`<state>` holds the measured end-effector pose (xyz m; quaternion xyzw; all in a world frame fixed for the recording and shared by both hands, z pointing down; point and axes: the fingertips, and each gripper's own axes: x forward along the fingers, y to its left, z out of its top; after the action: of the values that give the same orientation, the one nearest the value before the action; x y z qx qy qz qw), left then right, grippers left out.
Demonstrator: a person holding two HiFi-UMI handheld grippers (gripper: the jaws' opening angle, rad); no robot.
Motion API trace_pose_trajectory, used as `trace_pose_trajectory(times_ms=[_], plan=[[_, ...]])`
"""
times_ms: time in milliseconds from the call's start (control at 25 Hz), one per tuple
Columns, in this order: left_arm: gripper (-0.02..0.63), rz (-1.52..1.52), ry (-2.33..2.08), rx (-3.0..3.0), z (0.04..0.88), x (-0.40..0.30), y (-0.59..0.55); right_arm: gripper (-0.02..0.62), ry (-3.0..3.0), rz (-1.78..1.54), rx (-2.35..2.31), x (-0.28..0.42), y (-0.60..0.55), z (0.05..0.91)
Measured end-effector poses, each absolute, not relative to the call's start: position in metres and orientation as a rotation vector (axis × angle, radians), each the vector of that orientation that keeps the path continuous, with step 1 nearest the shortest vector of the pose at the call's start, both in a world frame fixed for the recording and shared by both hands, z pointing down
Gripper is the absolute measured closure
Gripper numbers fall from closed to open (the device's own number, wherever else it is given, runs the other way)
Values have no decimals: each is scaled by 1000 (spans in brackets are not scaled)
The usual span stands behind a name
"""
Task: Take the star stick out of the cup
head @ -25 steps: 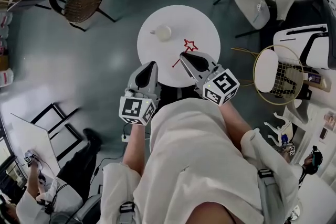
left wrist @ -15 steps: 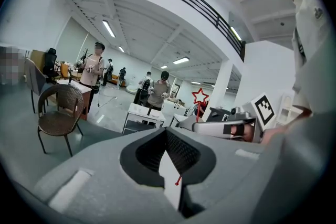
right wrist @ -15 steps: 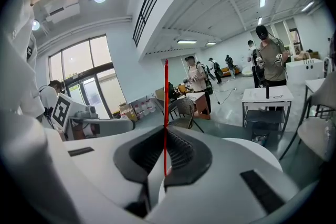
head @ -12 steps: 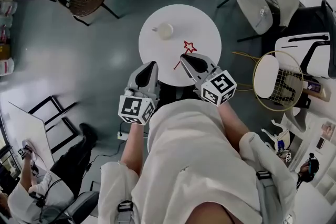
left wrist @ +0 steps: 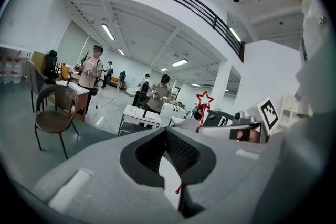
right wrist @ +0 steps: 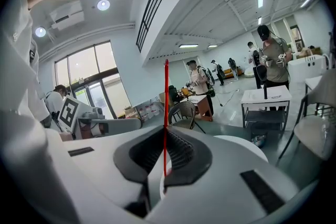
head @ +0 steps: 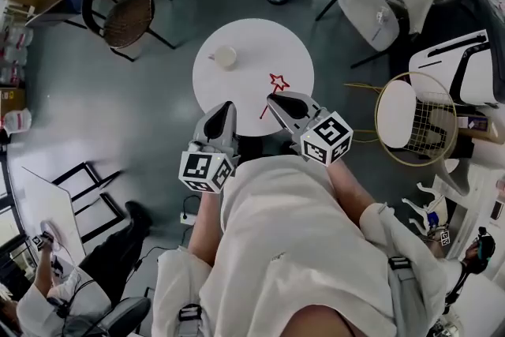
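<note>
cup (head: pixel 225 57): cream, seemingly upright | star stick (head: pixel 277 82): red, outside cup, held by right gripper (head: pixel 273 98)

A round white desk (head: pixel 264 39) stands on a dull grey-green floor (head: pixel 158 91). In the head view, one thing rests directly on its flat, plain top: a pale cup (head: pixel 225 57). The cup is upright, with a small handle turned to the left. It sits toward the desk's left rim, well back from the near edge. In the right gripper view, a curved slice of the same white top (right wrist: pixel 239 147) shows low on the right.
</note>
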<state>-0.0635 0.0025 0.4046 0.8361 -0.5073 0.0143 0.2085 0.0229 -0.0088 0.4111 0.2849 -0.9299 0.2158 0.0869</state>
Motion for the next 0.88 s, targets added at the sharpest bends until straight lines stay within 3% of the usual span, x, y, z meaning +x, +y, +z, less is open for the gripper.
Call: trace_pose_trajectory(times_ms=[360, 880], plan=[[597, 52, -1419, 2287, 404, 42, 62, 575, -2780, 738, 795, 114, 46, 425], [597, 69, -1591, 2119, 424, 90, 178, 574, -2807, 763, 640, 171, 124, 440]])
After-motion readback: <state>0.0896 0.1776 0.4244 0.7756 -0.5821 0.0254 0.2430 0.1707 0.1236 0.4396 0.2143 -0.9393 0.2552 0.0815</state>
